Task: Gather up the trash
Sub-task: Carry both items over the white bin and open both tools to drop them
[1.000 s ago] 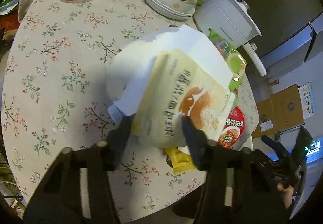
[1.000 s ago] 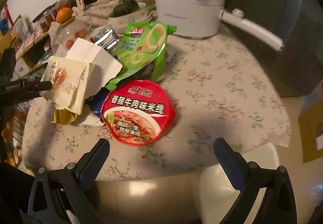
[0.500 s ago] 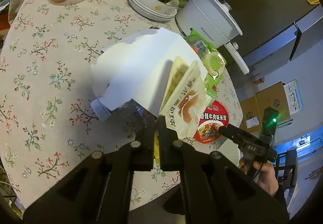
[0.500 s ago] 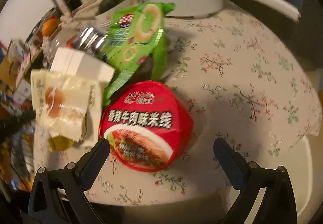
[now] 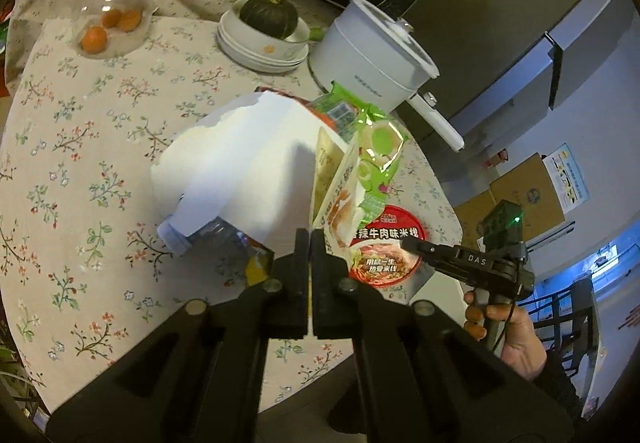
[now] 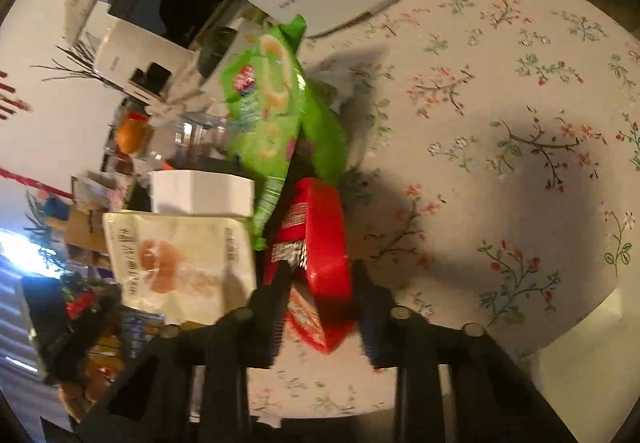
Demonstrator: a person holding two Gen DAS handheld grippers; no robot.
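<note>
My left gripper (image 5: 310,239) is shut on a cream snack pouch (image 5: 340,191) and holds it up edge-on above the table; the pouch also shows in the right wrist view (image 6: 180,263). My right gripper (image 6: 320,283) has rolled sideways and its fingers (image 6: 276,291) close on the rim of the red instant noodle cup (image 6: 320,235), which shows in the left wrist view (image 5: 384,251) too. A green snack bag (image 5: 376,151), torn white paper (image 5: 240,159) and a clear plastic bottle (image 5: 192,235) lie in the pile.
A white electric pot (image 5: 372,55) stands behind the pile. Stacked bowls with a dark squash (image 5: 268,31) and a glass jar with oranges (image 5: 112,15) stand at the back. The floral tablecloth (image 5: 80,163) covers the round table, whose edge is close in front.
My left gripper shut on the cream pouch and lifted it. My right gripper moved in, rolled sideways and closed around the red noodle cup.
</note>
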